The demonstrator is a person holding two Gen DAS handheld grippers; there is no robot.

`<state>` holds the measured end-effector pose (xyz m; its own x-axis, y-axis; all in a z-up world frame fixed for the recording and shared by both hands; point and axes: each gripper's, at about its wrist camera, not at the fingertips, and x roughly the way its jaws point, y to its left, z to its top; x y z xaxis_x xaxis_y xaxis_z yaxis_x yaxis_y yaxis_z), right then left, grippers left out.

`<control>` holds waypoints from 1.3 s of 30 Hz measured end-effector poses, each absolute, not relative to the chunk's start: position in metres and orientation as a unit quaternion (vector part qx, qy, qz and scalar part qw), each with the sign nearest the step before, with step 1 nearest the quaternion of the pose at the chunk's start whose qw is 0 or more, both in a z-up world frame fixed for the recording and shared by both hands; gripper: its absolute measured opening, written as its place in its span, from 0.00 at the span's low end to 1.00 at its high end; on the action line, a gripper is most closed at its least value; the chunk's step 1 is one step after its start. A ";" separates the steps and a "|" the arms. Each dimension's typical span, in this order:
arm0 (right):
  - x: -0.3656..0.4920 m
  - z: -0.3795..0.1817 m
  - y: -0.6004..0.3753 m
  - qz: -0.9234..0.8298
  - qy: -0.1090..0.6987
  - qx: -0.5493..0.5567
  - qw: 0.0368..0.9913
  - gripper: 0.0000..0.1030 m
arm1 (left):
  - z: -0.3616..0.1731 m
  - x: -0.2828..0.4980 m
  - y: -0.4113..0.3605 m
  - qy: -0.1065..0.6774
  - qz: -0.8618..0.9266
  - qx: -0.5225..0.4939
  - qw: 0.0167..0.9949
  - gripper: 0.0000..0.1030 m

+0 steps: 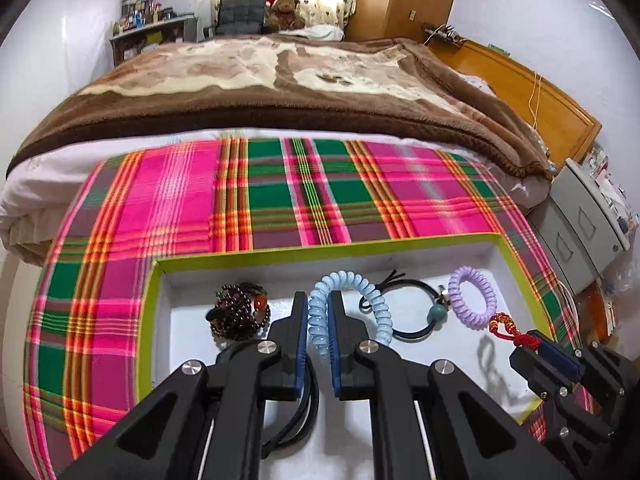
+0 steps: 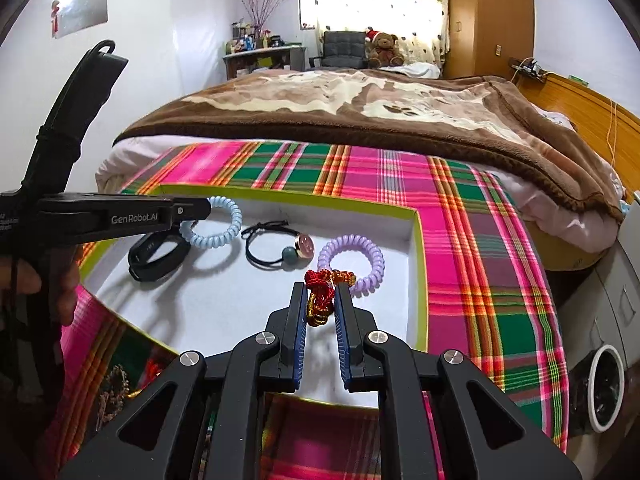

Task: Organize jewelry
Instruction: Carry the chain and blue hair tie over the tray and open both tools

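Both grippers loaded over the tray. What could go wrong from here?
1. The left gripper is shut on the blue coil tie, whose free loop hangs beside the black hair tie; on release it may land across it and tangle.
2. The right gripper pinches the red knotted charm right next to the purple coil tie; lowering may snag or push it.
3. The grippers sit close together over the white tray, so they might collide.

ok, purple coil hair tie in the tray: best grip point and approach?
Pinch the near arc of the purple coil hair tie from above, one finger inside its open centre, one outside. It lies flat on the white tray floor; the far arc sits close to the tray wall.
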<state>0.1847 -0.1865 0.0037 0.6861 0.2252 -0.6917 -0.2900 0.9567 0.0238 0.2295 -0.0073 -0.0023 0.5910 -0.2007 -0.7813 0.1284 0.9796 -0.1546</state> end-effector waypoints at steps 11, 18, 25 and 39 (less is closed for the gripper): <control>0.190 -0.006 -0.187 0.159 0.399 -0.025 0.902 0.14 | -0.013 0.233 -0.007 0.458 -0.092 -0.044 0.883 0.10; 0.193 -0.011 -0.188 0.154 0.408 -0.024 0.900 0.14 | -0.016 0.236 -0.009 0.460 -0.092 -0.037 0.883 0.11; 0.194 -0.012 -0.188 0.152 0.410 -0.025 0.899 0.14 | -0.014 0.234 -0.010 0.458 -0.095 -0.041 0.883 0.26; 0.186 -0.007 -0.190 0.140 0.400 -0.022 0.905 0.38 | -0.002 0.216 -0.013 0.449 -0.095 -0.034 0.888 0.42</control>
